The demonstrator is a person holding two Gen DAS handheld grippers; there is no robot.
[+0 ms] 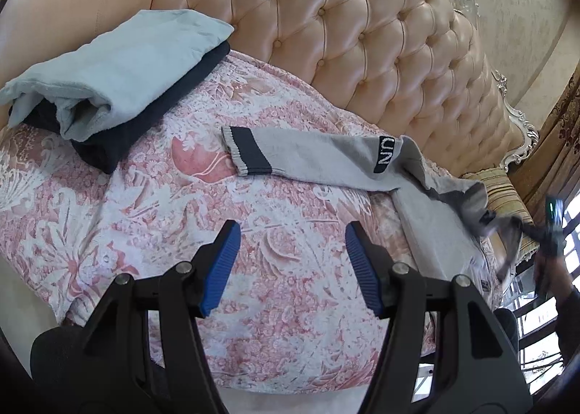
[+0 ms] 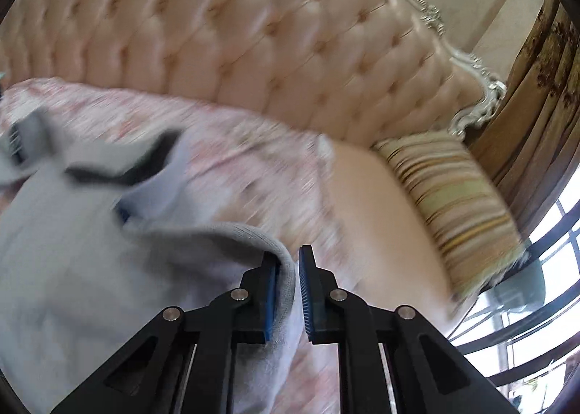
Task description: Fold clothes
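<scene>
Right claw (image 2: pixel 288 291) is clenched on a fold of the grey sweater (image 2: pixel 83 269): the cloth's edge sits between the blue pads, and the right-wrist view is smeared with motion blur. Left claw (image 1: pixel 293 265) is released, its pads spread wide over the pink patterned bedspread (image 1: pixel 145 233) with nothing between them.

In the left-wrist view the grey sweater (image 1: pixel 326 160) lies on the bed near the tufted headboard (image 1: pixel 344 33). Its one visible sleeve stretches out long and flat, its axis running across the picture and slightly downward to the right; the navy-banded cuff (image 1: pixel 246 151) points left, toward the stack. A dark patch with white letters (image 1: pixel 383 155) crosses the sleeve near the shoulder. The sweater's body drops toward the bed's right edge, where the cloth is bunched and lifted and the blurred right claw (image 1: pixel 507 229) meets it.

A stack of folded clothes (image 1: pixel 108 88), pale blue on top of navy, rests on the bedspread at the left, well apart from the cuff. A striped pillow (image 2: pixel 453 204) lies at the right end of the headboard.
</scene>
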